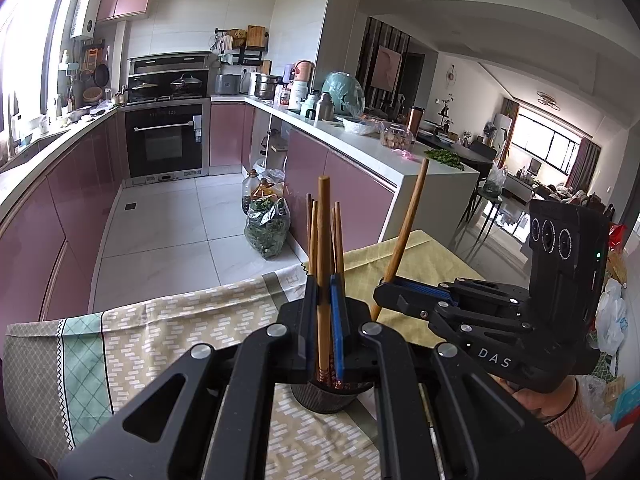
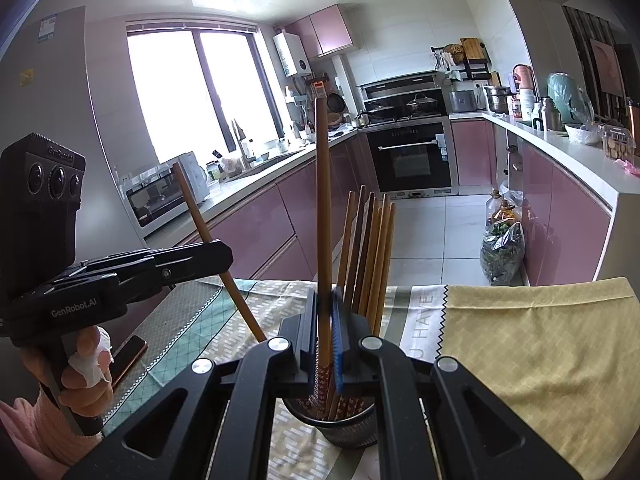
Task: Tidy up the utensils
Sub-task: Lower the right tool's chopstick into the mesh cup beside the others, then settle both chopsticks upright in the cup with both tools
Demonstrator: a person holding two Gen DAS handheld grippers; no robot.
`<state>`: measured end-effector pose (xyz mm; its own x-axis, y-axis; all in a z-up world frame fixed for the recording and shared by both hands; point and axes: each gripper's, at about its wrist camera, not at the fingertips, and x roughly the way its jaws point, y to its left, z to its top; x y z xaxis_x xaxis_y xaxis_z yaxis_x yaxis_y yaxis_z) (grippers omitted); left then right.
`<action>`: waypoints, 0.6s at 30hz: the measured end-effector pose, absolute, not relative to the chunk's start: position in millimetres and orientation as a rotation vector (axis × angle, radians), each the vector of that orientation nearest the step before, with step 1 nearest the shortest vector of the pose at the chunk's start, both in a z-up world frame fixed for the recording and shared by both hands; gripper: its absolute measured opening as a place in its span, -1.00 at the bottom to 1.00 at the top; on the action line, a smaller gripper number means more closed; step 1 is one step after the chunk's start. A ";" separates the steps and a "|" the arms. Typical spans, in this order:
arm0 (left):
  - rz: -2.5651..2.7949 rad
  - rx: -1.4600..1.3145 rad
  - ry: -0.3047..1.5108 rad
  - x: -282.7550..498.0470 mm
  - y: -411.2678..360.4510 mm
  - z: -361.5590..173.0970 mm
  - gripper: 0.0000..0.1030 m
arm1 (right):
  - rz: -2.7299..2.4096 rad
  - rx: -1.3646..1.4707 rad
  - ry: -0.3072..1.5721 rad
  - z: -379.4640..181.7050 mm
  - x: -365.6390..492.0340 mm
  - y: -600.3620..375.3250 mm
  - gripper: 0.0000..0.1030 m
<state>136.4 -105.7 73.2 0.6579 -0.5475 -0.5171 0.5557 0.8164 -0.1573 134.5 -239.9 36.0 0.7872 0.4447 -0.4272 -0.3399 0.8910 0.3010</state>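
Note:
A dark mesh utensil cup [image 1: 326,398] stands on the cloth-covered table and holds several wooden chopsticks [image 1: 338,236]; it shows in the right wrist view [image 2: 348,424] too. My left gripper [image 1: 324,304] is shut on one upright chopstick [image 1: 323,240] whose lower end is in the cup. My right gripper [image 2: 325,320] is shut on another chopstick [image 2: 322,200], also standing in the cup. In the left wrist view the right gripper [image 1: 404,292] holds its chopstick [image 1: 406,236] tilted. In the right wrist view the left gripper [image 2: 216,252] holds its chopstick [image 2: 208,240] tilted.
A patterned tablecloth [image 1: 168,328] and a yellow cloth [image 2: 540,344] cover the table. A phone [image 2: 128,356] lies at the left edge. Kitchen floor beyond holds a bag of greens [image 1: 268,228] and bottles. Pink cabinets and a counter [image 1: 360,148] ring the room.

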 end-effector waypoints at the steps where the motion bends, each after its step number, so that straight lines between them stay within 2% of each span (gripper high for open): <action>1: -0.624 0.016 0.582 137.0 -105.8 72.3 -0.86 | 0.426 0.214 0.513 35.6 134.6 -240.2 -0.89; 18: -0.623 0.045 0.614 144.3 -114.2 61.5 -0.86 | 0.426 0.212 0.540 25.3 137.4 -234.4 -0.89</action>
